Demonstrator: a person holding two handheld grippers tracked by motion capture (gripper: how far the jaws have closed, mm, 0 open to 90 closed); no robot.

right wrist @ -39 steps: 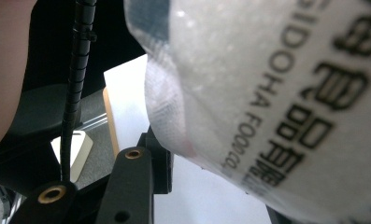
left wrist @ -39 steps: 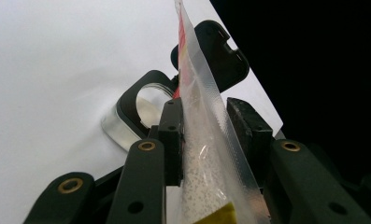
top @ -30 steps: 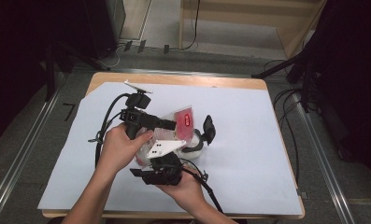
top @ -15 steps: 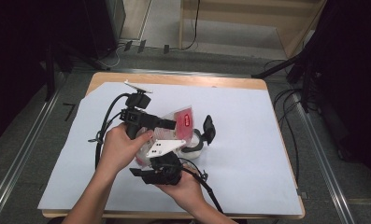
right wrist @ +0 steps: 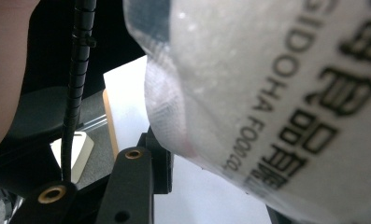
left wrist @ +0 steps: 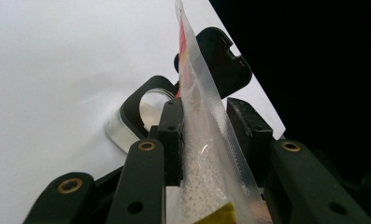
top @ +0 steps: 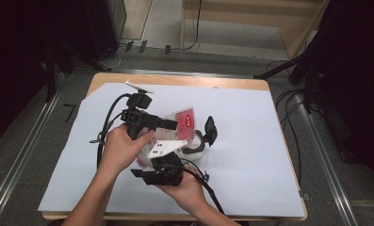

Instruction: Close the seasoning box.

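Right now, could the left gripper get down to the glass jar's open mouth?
Probably not yet. The left gripper is closed on the plastic pouch, which fills the gap between its jaws, and the pouch hangs between it and the glass jar. It would need to let go first.

A white-topped wooden table (top: 269, 141) stands on grey carpet floor (top: 29, 141) with dark surroundings.

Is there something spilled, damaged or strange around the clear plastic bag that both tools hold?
Nothing stands out. The clear plastic bag with the red label is held between both tools above the glass jar with the black flip lid; no grains lie on the white table cover.
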